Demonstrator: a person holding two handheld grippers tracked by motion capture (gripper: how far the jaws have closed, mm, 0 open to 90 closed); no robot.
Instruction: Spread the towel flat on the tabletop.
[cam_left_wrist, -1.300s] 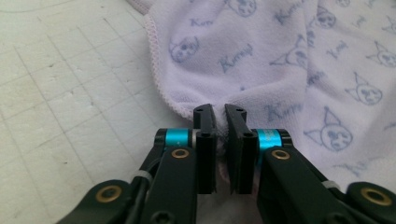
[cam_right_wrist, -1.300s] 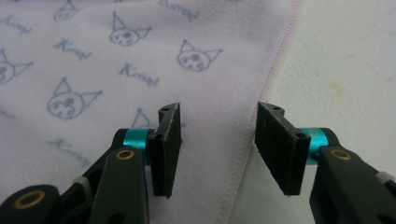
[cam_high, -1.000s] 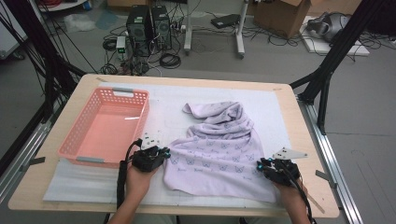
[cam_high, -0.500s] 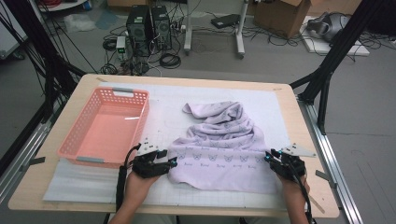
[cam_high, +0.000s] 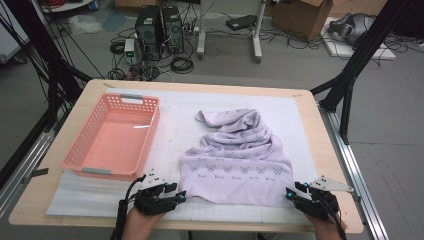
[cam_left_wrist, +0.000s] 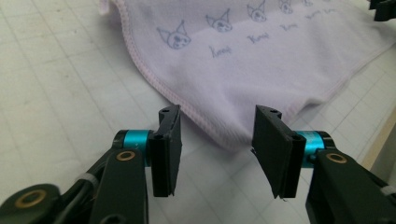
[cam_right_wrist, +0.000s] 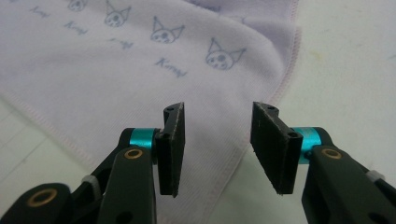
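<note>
At far left of the worktop (cam_high: 60, 200): item 1, pink basket (cam_high: 114, 137), perforated walls, nothing in it, sitting on the white grid mat (cam_high: 175, 107), well apart from the cloth.

Item 2, my left gripper (cam_high: 181, 196), near edge of mat, just beside the cloth's near-left corner. Jaws have just been opening w/ a slight close-back; in the left gripper view they stand apart, pads (cam_left_wrist: 169, 149) bare, corner hem lying ahead of and between them, not pinched. Released, not gripping.

Item 3, lilac towel (cam_high: 235, 167) w/ cat-face print, centre of mat. Near half spread flat, far half bunched in folds toward the back. Near edge approx. parallel to worktop's front edge.

Item 4, my right gripper (cam_high: 289, 192), near-right corner of the towel. Jaws have just been opening; the right gripper view shows a clear gap, pads (cam_right_wrist: 273, 144) off the fabric, hem running under and ahead. Also empty.

Risks, my judgement:
- Far half is rumpled; a fold made now would trap creases & come out uneven.
- Re-grip too shallow: only the stitched hem caught, corner slips out on the lift.
- Re-grip too deep or low: pad snags the mat along w/ the cloth.
- Hands lifting unevenly: towel skews, edges won't line up.
- Left-hand sweep too wide could nudge the basket.
</note>
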